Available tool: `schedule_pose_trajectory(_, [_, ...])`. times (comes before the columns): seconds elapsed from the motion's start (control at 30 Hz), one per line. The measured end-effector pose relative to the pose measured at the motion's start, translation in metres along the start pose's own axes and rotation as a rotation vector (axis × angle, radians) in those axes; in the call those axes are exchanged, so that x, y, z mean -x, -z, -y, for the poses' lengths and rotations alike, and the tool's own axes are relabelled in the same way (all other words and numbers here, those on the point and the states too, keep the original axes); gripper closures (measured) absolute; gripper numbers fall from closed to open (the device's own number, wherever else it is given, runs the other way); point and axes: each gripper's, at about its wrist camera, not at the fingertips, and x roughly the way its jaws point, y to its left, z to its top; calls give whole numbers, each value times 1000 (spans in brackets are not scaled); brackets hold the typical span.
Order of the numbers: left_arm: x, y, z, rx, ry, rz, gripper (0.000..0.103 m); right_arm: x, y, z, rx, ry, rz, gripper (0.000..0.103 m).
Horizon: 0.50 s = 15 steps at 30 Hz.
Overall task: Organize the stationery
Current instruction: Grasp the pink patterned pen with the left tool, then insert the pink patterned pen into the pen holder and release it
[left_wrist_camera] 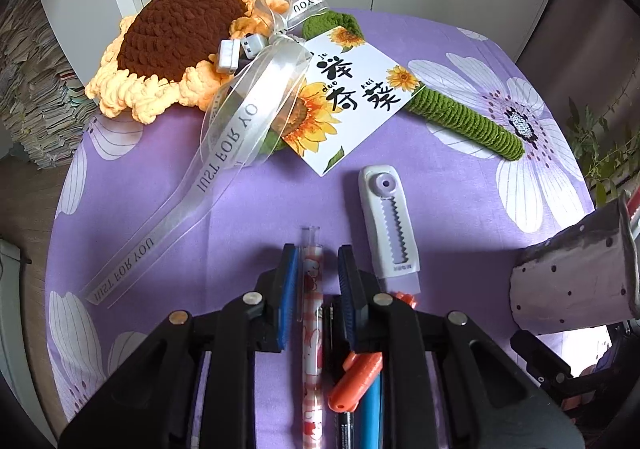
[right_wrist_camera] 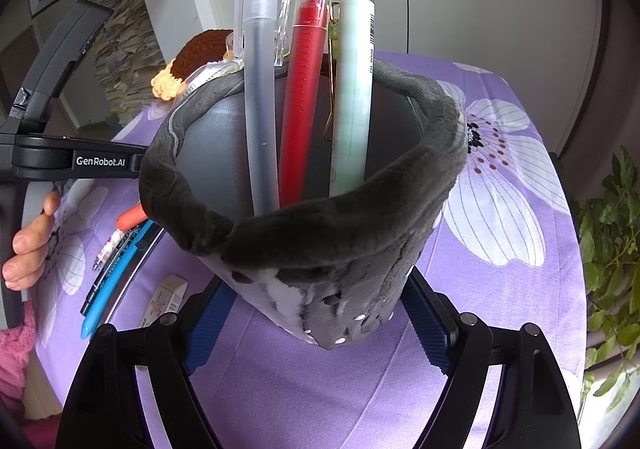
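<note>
My left gripper (left_wrist_camera: 318, 265) is open, its blue pads on either side of a pink patterned pen (left_wrist_camera: 312, 313) that lies on the purple cloth. Beside the pen lie an orange cutter (left_wrist_camera: 356, 381), a black marker (left_wrist_camera: 346, 425) and a blue pen (left_wrist_camera: 372, 405). A grey-purple utility knife (left_wrist_camera: 390, 221) lies just ahead to the right. My right gripper (right_wrist_camera: 318, 309) is shut on a grey spotted pen holder (right_wrist_camera: 320, 249), held tilted. In it stand a frosted grey pen (right_wrist_camera: 260, 89), a red pen (right_wrist_camera: 306, 89) and a pale green pen (right_wrist_camera: 354, 89). The holder also shows in the left wrist view (left_wrist_camera: 576, 273).
A crochet sunflower (left_wrist_camera: 172, 45) with ribbon (left_wrist_camera: 224, 153) and a card (left_wrist_camera: 352, 97) lies at the table's far side. An eraser (right_wrist_camera: 166, 299) lies near the front left edge. A plant (right_wrist_camera: 612, 249) stands right of the table. Paper stacks (left_wrist_camera: 28, 89) stand to the left.
</note>
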Motion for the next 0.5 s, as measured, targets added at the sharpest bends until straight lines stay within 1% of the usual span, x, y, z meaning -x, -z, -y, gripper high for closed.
schedule_pose_trajectory(0.17, [-3, -2, -3, 9, -9, 5, 86, 0, 0, 0, 0, 0, 0, 19])
schedule_pose_trajectory(0.23, [-2, -1, -2, 1, -18, 10, 90, 0, 0, -1, 1, 0, -1, 19])
schedule_pose_trajectory(0.27, [-2, 0, -1, -1, -14, 11, 92, 0, 0, -1, 1, 0, -1, 19])
schedule_pose_trajectory(0.37, [1, 3, -5, 11, 7, 14, 92, 0, 0, -2, 0, 0, -1, 19])
schedule_pose_trajectory(0.5, [23, 5, -10, 24, 19, 66, 92, 0, 0, -2, 0, 0, -1, 19])
